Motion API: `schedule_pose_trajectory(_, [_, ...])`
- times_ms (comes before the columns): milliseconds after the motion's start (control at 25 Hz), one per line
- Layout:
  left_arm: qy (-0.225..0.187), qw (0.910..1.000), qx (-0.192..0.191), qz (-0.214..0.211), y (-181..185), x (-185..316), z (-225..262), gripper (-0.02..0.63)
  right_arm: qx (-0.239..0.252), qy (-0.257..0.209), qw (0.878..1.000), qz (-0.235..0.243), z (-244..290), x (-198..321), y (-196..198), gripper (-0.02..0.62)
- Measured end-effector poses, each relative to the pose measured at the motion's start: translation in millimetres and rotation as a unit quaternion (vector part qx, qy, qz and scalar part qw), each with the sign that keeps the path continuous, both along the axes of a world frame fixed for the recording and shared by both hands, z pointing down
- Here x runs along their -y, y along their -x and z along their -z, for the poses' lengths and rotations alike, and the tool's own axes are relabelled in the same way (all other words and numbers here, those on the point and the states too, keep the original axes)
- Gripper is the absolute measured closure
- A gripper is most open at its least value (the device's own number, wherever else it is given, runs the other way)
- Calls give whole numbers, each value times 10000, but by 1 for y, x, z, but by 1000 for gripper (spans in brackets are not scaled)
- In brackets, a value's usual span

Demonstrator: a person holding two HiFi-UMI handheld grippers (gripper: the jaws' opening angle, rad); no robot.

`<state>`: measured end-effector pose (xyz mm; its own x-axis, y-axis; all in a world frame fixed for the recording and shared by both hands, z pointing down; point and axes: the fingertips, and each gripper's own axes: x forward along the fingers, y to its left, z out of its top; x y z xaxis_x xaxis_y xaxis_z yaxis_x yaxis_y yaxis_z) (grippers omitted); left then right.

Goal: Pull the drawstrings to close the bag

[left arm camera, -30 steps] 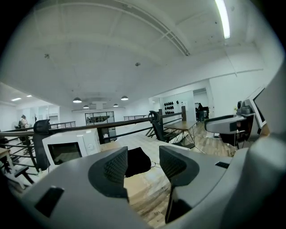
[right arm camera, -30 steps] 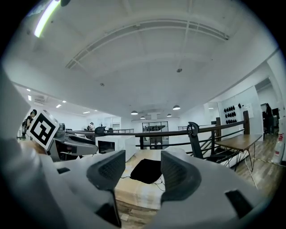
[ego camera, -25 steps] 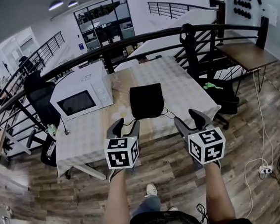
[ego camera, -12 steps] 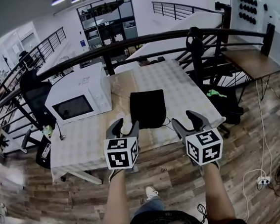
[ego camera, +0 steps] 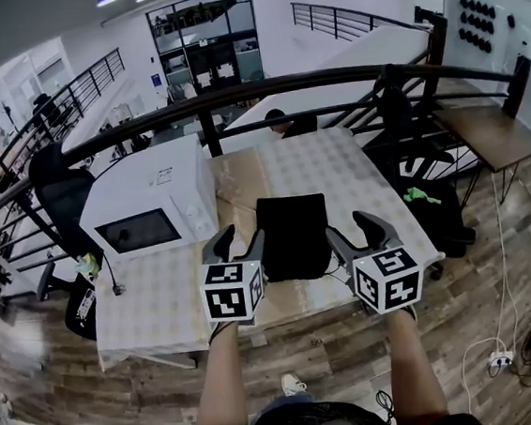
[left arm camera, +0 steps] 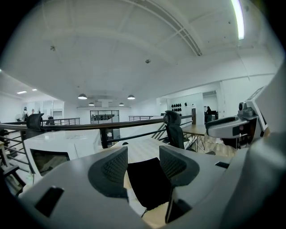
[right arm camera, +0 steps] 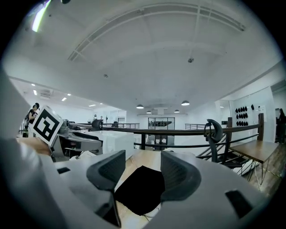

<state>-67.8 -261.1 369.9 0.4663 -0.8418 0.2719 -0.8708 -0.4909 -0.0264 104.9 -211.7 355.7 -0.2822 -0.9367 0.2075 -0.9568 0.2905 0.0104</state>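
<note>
A black drawstring bag (ego camera: 292,235) lies flat on the table (ego camera: 161,293) near its front edge; thin cords trail from its lower corners. My left gripper (ego camera: 236,244) hovers open at the bag's left side, nothing between its jaws. My right gripper (ego camera: 355,228) hovers open at the bag's right side, also empty. The bag (left arm camera: 149,181) shows dark between the jaws of the left gripper (left arm camera: 144,166) in the left gripper view. The bag (right arm camera: 139,188) shows the same way beyond the right gripper (right arm camera: 142,168) in the right gripper view. Neither gripper touches the bag.
A white microwave (ego camera: 149,212) stands on the table's left part. A dark railing (ego camera: 235,101) runs behind the table. Office chairs (ego camera: 60,195) stand at the left and at the right (ego camera: 424,190). Cables and a power strip (ego camera: 500,359) lie on the wooden floor at the right.
I have come closer to the table: the bag and table have slid down toward the grippers in the head view. Both grippers stay open and now flank the bag's lower part.
</note>
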Motion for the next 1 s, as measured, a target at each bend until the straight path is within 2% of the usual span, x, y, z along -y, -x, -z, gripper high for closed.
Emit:
schedule_pose_trajectory(200, [40,10000,-71,-42,10,51,-2,384,-67,40,10000,-42,1,48,9,362])
schedule_pose_trajectory(440, [126,9998,-85,-160,13,89,-10,383,-151,114,9998,-82,1,86,17,362])
schedule_pose_trajectory(1000, [124,9999,24,-115,9,115,-16,383,-4,56,10000,-27,-3,116,9,362])
